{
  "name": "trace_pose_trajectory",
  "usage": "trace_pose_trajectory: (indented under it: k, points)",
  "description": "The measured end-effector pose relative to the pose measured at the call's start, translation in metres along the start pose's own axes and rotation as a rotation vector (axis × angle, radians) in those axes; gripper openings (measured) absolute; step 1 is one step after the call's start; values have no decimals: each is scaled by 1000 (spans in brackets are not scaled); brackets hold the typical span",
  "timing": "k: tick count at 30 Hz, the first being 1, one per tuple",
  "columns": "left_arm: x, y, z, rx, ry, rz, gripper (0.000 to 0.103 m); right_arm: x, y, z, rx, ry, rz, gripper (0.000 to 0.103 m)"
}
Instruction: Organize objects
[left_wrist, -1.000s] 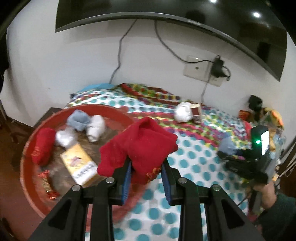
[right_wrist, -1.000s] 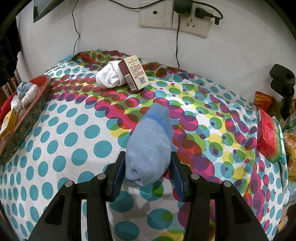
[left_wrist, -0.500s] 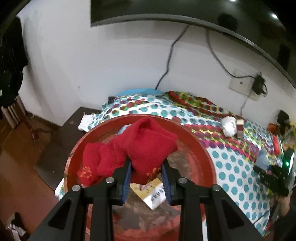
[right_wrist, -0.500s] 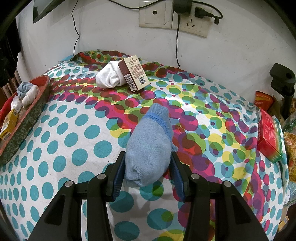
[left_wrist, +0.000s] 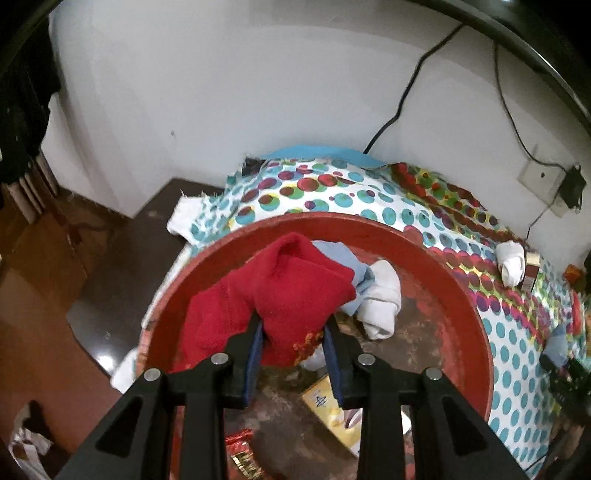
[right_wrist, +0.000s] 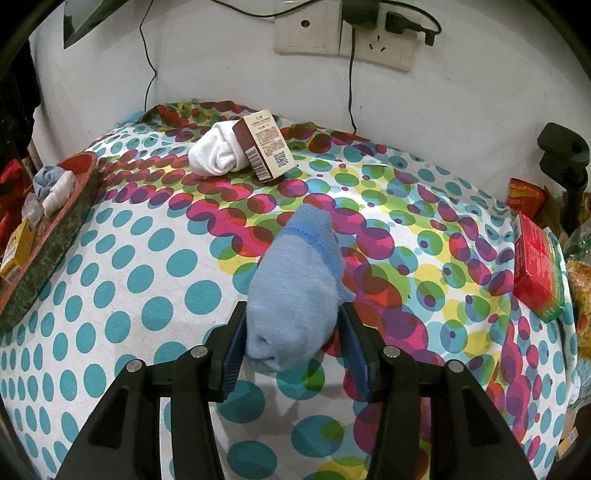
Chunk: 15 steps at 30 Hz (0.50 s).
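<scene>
My left gripper (left_wrist: 293, 325) hangs over the round red tray (left_wrist: 461, 295), its jaws opening while the pads still press a red sock (left_wrist: 291, 291). That sock droops onto a second red sock (left_wrist: 210, 321) lying in the tray. My right gripper (right_wrist: 292, 308) rests low over the dotted cloth (right_wrist: 147, 258) with a light blue sock (right_wrist: 295, 280) between its pads. Those jaws are opening too, and the pads still touch the sock's sides. A rolled white sock (right_wrist: 218, 155) and a brown box (right_wrist: 266, 144) lie farther back on the cloth.
The tray also holds a blue sock (left_wrist: 354, 273), a white sock (left_wrist: 380, 306) and a yellow box (left_wrist: 332, 406). A red box (right_wrist: 539, 269), snack packets (right_wrist: 524, 195) and a black stand (right_wrist: 563, 155) crowd the right edge. The wall with sockets and cables is close behind.
My left gripper carried the red sock leftward from the tray's edge to over the tray, above the other red sock. My right gripper stayed put; its jaws stand slightly wider.
</scene>
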<state>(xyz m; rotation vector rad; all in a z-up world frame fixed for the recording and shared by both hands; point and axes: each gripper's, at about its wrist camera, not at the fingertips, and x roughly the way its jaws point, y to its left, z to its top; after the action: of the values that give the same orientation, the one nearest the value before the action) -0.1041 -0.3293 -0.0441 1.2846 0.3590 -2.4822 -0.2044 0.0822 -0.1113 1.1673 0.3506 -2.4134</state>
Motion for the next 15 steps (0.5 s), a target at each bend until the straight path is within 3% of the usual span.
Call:
trace_pose_trajectory:
  k: [9,15]
  points:
    - [6,2,7,-20,20,11,35,0,-4,-1,10,2,7,48]
    - [-11,-8,-1,76,-10,53,42,0,-2,-1,4,2,-1,48]
